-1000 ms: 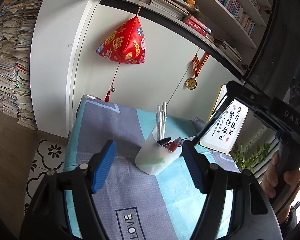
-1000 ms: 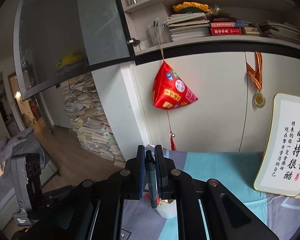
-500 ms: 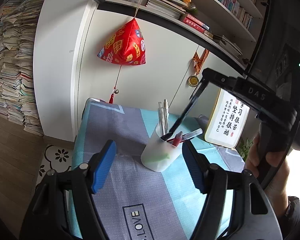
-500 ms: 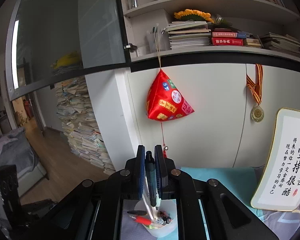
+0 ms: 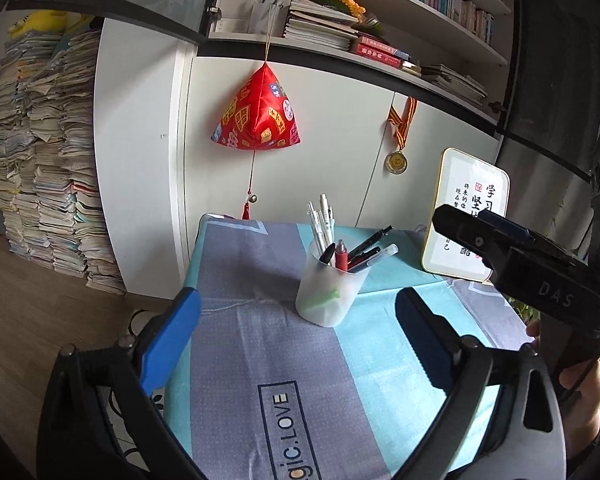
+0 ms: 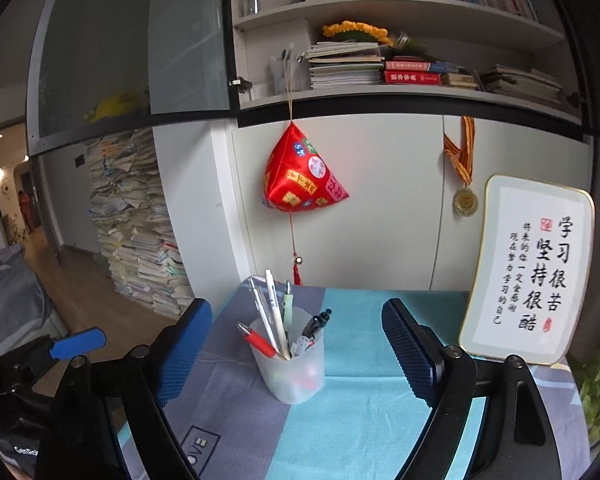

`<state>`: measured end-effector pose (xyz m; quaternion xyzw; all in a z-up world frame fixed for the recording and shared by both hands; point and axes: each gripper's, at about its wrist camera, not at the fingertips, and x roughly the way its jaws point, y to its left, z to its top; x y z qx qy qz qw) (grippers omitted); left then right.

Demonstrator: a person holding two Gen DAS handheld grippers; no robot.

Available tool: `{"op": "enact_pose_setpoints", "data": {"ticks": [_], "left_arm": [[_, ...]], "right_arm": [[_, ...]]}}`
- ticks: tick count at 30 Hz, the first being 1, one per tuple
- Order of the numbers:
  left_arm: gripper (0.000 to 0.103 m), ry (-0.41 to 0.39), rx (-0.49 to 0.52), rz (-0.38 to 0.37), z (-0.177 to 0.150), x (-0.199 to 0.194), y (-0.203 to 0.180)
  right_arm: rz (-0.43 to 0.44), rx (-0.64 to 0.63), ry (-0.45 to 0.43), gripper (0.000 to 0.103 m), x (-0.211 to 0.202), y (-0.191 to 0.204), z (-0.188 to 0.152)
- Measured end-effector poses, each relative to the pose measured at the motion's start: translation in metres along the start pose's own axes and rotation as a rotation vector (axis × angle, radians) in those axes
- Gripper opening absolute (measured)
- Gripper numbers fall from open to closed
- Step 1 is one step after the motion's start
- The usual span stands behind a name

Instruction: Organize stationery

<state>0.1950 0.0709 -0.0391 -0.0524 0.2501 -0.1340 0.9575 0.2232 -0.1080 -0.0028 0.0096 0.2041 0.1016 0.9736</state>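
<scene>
Bookshelves and a white cabinet stand behind a small table (image 6: 372,396) with a blue and grey cloth. On it stands a frosted cup (image 6: 290,364) full of pens (image 6: 274,312). A second ago the right gripper (image 6: 296,346) was clamped on a black pen; now its jaws are opening with nothing between them, and that pen leans in the cup (image 5: 330,284). The left gripper (image 5: 296,340) is opening too, empty, near the cup. No loose stationery shows, so the tidying looks about done.
</scene>
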Motion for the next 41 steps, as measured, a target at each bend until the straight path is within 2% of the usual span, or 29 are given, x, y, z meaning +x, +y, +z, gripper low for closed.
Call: {"op": "enact_pose_setpoints", "data": {"ticks": [5,8,13,16,19,28,41], "left_arm": [[0.102,0.003,0.01,0.059,-0.004,-0.019,-0.013],[0.102,-0.009,0.03,0.107,-0.007,-0.031,-0.023],[0.102,-0.062,0.101,0.232,-0.017,-0.059,-0.046],[0.102,-0.067,0.084,0.234,-0.021,-0.074,-0.056],[0.102,-0.068,0.062,0.217,-0.027,-0.086,-0.065],[0.102,-0.061,0.045,0.24,-0.042,-0.105,-0.079],[0.102,-0.092,0.091,0.235,-0.041,-0.123,-0.097]], "right_arm": [[-0.113,0.024,0.047,0.088,-0.034,-0.009,-0.009],[-0.184,0.045,0.049,0.094,-0.061,-0.015,-0.016],[-0.279,0.04,0.055,0.095,-0.104,-0.02,-0.026],[-0.309,0.031,0.074,0.095,-0.122,-0.021,-0.032],[-0.287,0.046,0.075,0.095,-0.139,-0.023,-0.037],[-0.28,0.105,0.067,0.095,-0.172,-0.036,-0.047],[-0.307,0.054,0.037,0.095,-0.191,-0.026,-0.046]]}}
